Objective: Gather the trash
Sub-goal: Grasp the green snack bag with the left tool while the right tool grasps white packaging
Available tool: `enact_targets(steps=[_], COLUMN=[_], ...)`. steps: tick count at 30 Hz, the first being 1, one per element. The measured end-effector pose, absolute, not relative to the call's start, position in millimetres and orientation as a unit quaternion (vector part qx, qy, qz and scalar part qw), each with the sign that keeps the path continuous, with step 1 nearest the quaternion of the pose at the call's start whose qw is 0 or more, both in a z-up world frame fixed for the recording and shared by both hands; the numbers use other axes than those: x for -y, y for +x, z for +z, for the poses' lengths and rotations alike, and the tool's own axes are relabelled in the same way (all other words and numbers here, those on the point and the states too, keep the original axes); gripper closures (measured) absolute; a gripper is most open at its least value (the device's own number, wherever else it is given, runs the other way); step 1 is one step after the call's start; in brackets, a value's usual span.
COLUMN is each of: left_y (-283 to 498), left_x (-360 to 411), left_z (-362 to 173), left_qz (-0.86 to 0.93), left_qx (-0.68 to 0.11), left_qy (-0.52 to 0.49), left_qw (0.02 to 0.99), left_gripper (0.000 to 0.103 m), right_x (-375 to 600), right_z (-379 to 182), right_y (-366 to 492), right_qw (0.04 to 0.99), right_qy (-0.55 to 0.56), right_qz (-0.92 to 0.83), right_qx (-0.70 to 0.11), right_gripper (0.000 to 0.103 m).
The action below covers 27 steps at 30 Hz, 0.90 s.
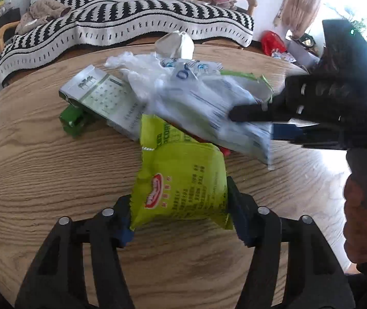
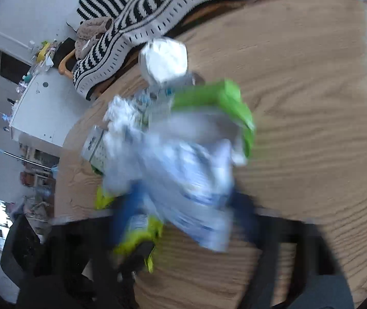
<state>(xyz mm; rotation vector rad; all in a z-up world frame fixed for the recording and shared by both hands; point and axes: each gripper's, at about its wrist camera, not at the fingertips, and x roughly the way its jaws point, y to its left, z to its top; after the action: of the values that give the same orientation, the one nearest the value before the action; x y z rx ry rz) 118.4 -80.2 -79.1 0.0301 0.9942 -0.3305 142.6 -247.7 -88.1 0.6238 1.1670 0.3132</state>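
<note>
A yellow-green snack packet (image 1: 180,180) lies on the round wooden table (image 1: 42,159), its long axis running from the left gripper (image 1: 179,216) away toward the heap of rubbish at mid-table. Its near end sits between the left gripper's two blue-padded fingers (image 1: 237,213), which press on both side edges: the left claw is clenched on the packet. The far end slips under a white-and-blue plastic wrapper (image 1: 209,108) that lies slantwise, its long axis going from upper left down to lower right.

The right gripper (image 1: 255,121) comes in from the right with one black finger on top of that wrapper and a blue pad below it, so it grasps the wrapper; a hand (image 1: 360,221) holds its handle. In the right wrist view the wrapper (image 2: 183,170) is a blur between the fingers.

Beside these lie a white-and-green printed carton (image 1: 101,97), a small green box (image 1: 74,123) half hidden beneath it, thin crumpled plastic (image 1: 132,60), and a crushed white carton (image 1: 177,43) at the far rim. Something red (image 1: 225,152) peeps out under the wrapper; what it is cannot be made out. Behind stands a sofa with a black-and-white striped cover (image 1: 132,20).
</note>
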Motion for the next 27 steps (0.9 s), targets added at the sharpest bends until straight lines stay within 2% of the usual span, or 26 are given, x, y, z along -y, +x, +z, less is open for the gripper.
enact_targets(steps=[1, 4, 6, 11, 20, 27], left_y=[118, 114, 110, 100, 98, 90], left_x=[79, 71, 68, 57, 50, 59], left_z=[-79, -71, -63, -49, -47, -31], left_qz=[-0.159, -0.163, -0.163, -0.162, -0.149, -0.145], left_qx=[-0.477, -0.477, -0.468, -0.458, -0.456, -0.439], left_qy=[0.011, 0.001, 0.004, 0.002, -0.001, 0.011], left_qw=[0.864, 0.864, 0.869, 0.874, 0.877, 0.887], left_gripper=[0.051, 0.057, 0.057, 0.058, 0.058, 0.058], right_x=[248, 247, 245, 240, 248, 284], right_z=[-86, -75, -62, -36, -27, 5], right_y=[140, 134, 127, 113, 109, 75], right_qw=[0.780, 0.789, 0.800, 0.818, 0.826, 0.850], right_qy=[0.286, 0.276, 0.266, 0.249, 0.241, 0.243], right_qz=[0.144, 0.145, 0.148, 0.165, 0.154, 0.125], right_qx=[-0.538, -0.530, -0.517, -0.492, -0.486, -0.451], right_gripper=[0.074, 0.085, 0.087, 0.088, 0.088, 0.088])
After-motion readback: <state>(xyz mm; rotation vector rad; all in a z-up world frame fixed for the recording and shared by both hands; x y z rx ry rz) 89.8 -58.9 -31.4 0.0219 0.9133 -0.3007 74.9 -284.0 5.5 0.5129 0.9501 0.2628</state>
